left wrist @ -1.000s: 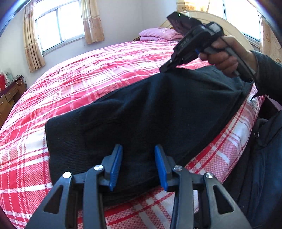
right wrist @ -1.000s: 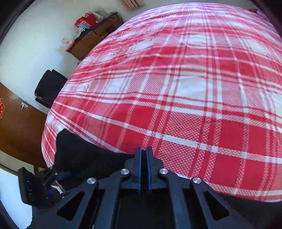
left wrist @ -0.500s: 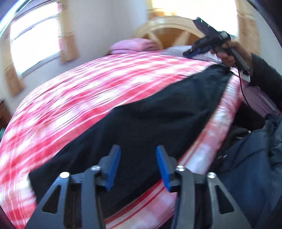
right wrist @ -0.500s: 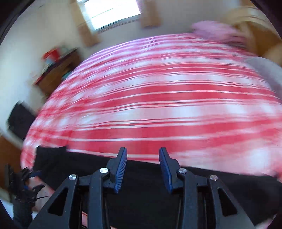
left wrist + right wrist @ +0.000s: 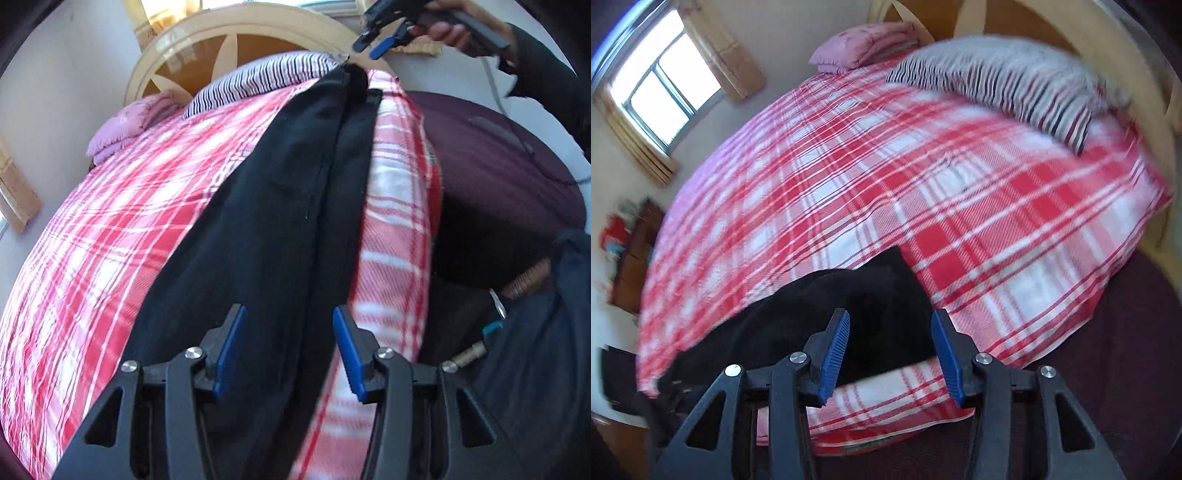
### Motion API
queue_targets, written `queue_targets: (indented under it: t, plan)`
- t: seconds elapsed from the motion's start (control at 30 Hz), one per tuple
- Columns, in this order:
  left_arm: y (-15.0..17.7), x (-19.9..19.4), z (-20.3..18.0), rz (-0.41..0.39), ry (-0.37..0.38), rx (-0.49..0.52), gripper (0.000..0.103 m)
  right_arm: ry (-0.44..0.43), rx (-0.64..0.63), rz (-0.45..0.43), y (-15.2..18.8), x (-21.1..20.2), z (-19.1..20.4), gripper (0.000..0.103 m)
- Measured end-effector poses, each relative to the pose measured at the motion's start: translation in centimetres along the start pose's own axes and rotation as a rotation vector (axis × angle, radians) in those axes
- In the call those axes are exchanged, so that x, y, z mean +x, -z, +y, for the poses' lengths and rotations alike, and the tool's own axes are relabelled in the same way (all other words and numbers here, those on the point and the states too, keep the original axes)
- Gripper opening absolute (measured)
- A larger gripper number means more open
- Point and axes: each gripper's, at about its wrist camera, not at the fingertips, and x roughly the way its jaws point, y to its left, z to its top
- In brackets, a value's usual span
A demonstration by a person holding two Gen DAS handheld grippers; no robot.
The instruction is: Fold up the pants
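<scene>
Red-and-white plaid bedding [image 5: 110, 236] covers the bed; a striped pillow [image 5: 1015, 81] occupies the upper right of the right wrist view. Black pants [image 5: 280, 206] lie lengthwise along the bed edge, centre frame in the left wrist view. Left gripper [image 5: 288, 350]: tongs apart, above the pants. Right gripper [image 5: 891, 350]: tongs apart, holding nothing, above the pants' end.

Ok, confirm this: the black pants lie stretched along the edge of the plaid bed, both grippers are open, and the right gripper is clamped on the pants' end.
One thing is wrong: the right gripper is not clamped on anything. The right wrist view shows its jaws apart above the black pants. The rest holds: the pants lie along the edge of the plaid bed, and the left gripper is open too.
</scene>
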Motion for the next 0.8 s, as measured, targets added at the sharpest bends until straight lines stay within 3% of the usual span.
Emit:
queue_targets:
  t: [0.23, 0.3, 0.43, 0.53, 0.67, 0.77, 0.8]
  plan:
    - [-0.1, 3.4, 1.6, 0.059, 0.048, -0.094, 0.052, -0.091, -0.016, 0.070, -0.4, 4.4, 0.5, 0.046]
    - [0.0, 3.3, 2.0, 0.060, 0.069, -0.118, 0.051, -0.059, -0.055, 0.055, -1.1, 5.2, 1.2, 0.006]
    - [0.2, 3.1, 2.0, 0.062, 0.074, -0.127, 0.051, -0.001, -0.163, -0.040, -4.4, 5.3, 4.1, 0.005]
    - [0.1, 2.9, 1.6, 0.065, 0.052, -0.130, 0.051, -0.030, -0.244, -0.161, -5.8, 3.2, 6.6, 0.005]
    - [0.0, 3.3, 1.6, 0.065, 0.040, -0.142, 0.045, -0.079, -0.390, -0.302, -4.3, -0.5, 8.0, 0.005]
    - [0.2, 3.2, 1.8, 0.065, 0.045, -0.157, 0.043, -0.057, -0.521, -0.266, -1.6, -0.7, 7.4, 0.005]
    - [0.1, 3.3, 1.8, 0.066, 0.045, -0.157, 0.042, 0.050, -0.580, -0.205, -0.3, 0.6, 6.8, 0.006]
